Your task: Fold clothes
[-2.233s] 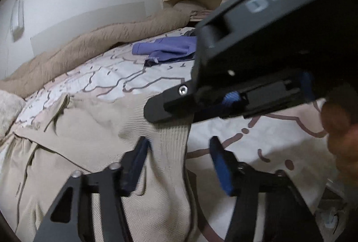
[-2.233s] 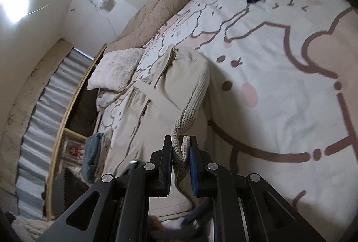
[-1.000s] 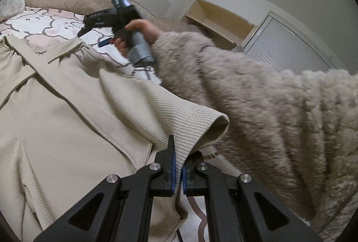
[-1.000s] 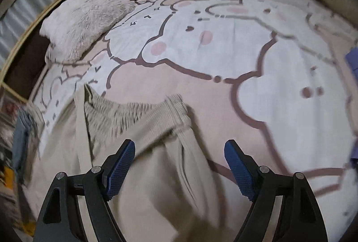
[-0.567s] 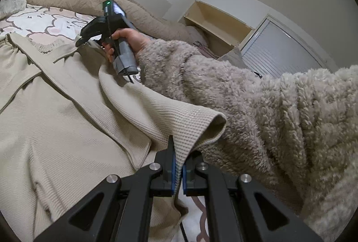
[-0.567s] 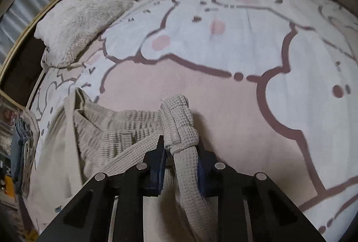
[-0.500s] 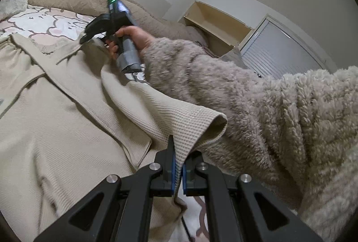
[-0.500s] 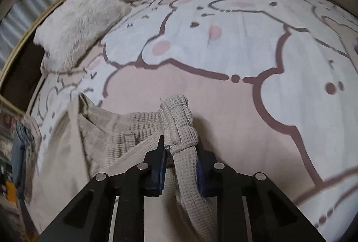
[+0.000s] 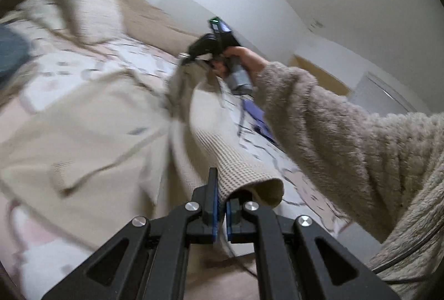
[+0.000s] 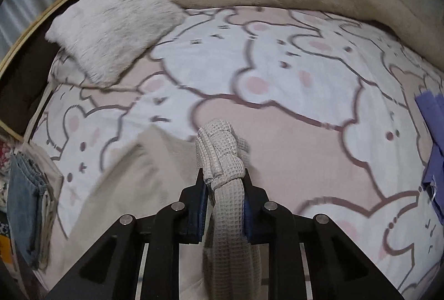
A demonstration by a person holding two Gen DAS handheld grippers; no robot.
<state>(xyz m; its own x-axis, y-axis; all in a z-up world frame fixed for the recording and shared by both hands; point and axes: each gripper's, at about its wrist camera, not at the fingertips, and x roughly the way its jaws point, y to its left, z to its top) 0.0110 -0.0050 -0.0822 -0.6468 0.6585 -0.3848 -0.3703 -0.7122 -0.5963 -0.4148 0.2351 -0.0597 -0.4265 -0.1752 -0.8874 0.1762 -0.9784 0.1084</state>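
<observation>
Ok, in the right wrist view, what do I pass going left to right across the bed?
Jeans → fluffy pillow → beige garment pinched in the right gripper → purple garment.

Left wrist view: sits low and close behind left gripper, faces along bedsheet toward wall, catches right gripper from outside. Right wrist view: close behind right gripper, looks down across bedsheet toward pillow (motion blur). Shared: bedsheet, pillow, beige garment.
</observation>
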